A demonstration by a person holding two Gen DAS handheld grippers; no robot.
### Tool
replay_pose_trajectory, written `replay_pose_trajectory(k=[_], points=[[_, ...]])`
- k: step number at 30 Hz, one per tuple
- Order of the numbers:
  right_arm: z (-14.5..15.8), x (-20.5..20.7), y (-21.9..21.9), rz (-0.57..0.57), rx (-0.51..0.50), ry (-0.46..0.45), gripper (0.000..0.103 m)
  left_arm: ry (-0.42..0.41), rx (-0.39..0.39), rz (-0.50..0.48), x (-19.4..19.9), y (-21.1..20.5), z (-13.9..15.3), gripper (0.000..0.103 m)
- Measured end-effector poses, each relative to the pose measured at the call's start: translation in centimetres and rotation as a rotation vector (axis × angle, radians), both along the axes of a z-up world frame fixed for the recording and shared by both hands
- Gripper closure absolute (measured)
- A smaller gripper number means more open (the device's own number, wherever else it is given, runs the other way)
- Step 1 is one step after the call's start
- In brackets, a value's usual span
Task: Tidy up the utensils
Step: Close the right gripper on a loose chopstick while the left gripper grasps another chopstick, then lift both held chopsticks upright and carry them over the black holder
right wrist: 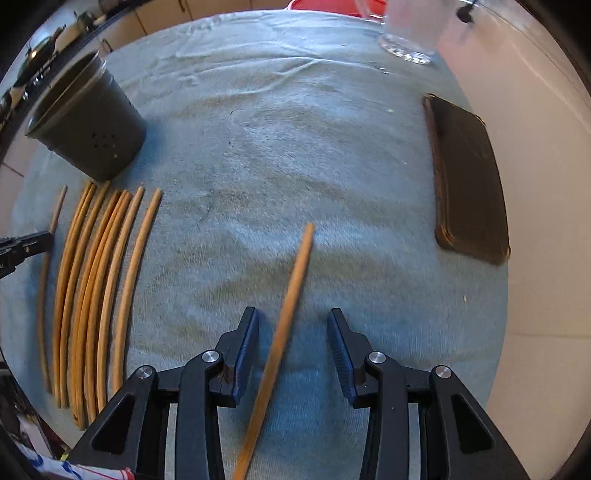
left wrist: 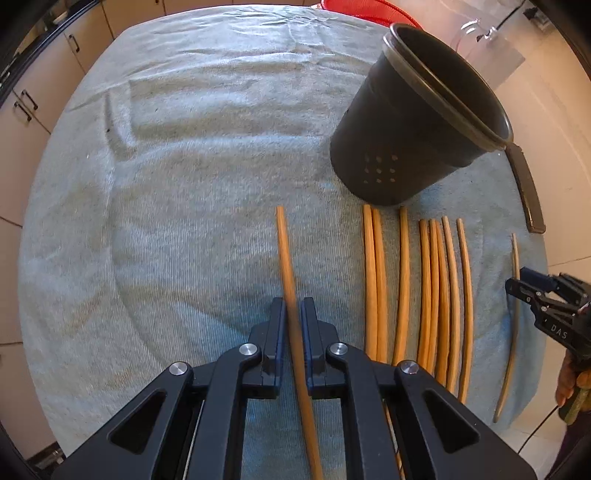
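Note:
My left gripper [left wrist: 292, 308] is shut on a wooden chopstick [left wrist: 286, 251] that points forward over the blue-grey towel [left wrist: 177, 206]. Several more chopsticks [left wrist: 424, 291] lie side by side to its right, below a black perforated utensil cup [left wrist: 413, 122]. My right gripper [right wrist: 292, 325] is open around another chopstick [right wrist: 291, 291] lying between its fingers without touching them. The row of chopsticks [right wrist: 96, 288] and the cup [right wrist: 88, 125] show at the left of the right wrist view. The right gripper also shows at the right edge of the left wrist view [left wrist: 532, 295].
A dark flat case [right wrist: 469, 181] lies on the towel's right side, seen also in the left wrist view [left wrist: 526, 188]. A clear glass jug [right wrist: 410, 33] and a red container [left wrist: 365, 11] stand at the far edge. Cabinets [left wrist: 33, 92] stand to the left.

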State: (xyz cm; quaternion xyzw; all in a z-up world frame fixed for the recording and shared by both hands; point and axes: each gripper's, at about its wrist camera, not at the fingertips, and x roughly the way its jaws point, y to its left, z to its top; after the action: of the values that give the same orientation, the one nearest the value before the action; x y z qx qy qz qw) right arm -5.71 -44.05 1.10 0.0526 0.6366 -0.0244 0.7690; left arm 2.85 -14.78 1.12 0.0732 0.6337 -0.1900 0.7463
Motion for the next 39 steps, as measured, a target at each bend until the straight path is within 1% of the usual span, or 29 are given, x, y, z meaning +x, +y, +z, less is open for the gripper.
replay_pose_trajectory(k=[1,4,5,6,7,9,12,15,17,20,21,24,28,34,39], points=[[0.0,0.4,0.1,0.006,0.001,0.010,0.063,-0.004,0.009,-0.008,0.1,-0.2,0.0,0.095],[0.1,1.3,0.2,0.019,0.005,0.020,0.072,-0.023,0.037,-0.046,0.0,-1.1,0.2,0.095],[0.2,1.3,0.5,0.035,-0.002,0.007,0.078,-0.031,0.041,-0.056,0.2,-1.6,0.1,0.095],[0.2,1.4,0.7,0.045,-0.009,-0.007,0.087,-0.049,0.041,-0.065,0.0,-1.7,0.2,0.095],[0.3,1.4,0.9,0.052,-0.012,-0.017,0.091,-0.062,0.041,-0.067,-0.2,-1.8,0.2,0.096],[0.4,1.0,1.4,0.060,-0.025,-0.046,0.096,-0.102,0.040,-0.055,-0.7,-1.6,0.5,0.097],[0.9,-0.1,1.4,0.036,0.017,-0.113,0.097,-0.179,0.014,-0.049,-2.6,-0.6,2.3,0.097],[2.2,-1.9,1.3,0.010,0.055,-0.190,0.097,-0.268,-0.020,-0.057,-4.7,0.2,4.6,0.097],[3.8,-3.2,1.6,0.003,0.064,-0.250,0.097,-0.311,-0.043,-0.054,-5.8,1.0,5.8,0.097],[5.8,-5.7,1.9,0.002,0.057,-0.339,0.097,-0.350,-0.106,-0.035,-7.5,2.5,7.4,0.097],[6.2,-5.7,1.3,0.001,0.056,-0.356,0.097,-0.364,-0.120,-0.031,-7.7,2.6,7.7,0.097],[7.9,-7.9,1.9,0.003,0.056,-0.429,0.097,-0.448,-0.134,-0.031,-10.8,2.6,9.6,0.097],[9.7,-10.1,2.8,0.019,0.058,-0.494,0.097,-0.554,-0.150,-0.042,-14.3,3.4,10.9,0.097],[10.8,-12.0,4.6,0.037,0.060,-0.547,0.097,-0.599,-0.199,-0.021,-16.7,5.1,12.4,0.097],[11.5,-12.5,5.3,0.042,0.082,-0.589,0.097,-0.643,-0.271,0.005,-18.2,6.8,14.6,0.097]])
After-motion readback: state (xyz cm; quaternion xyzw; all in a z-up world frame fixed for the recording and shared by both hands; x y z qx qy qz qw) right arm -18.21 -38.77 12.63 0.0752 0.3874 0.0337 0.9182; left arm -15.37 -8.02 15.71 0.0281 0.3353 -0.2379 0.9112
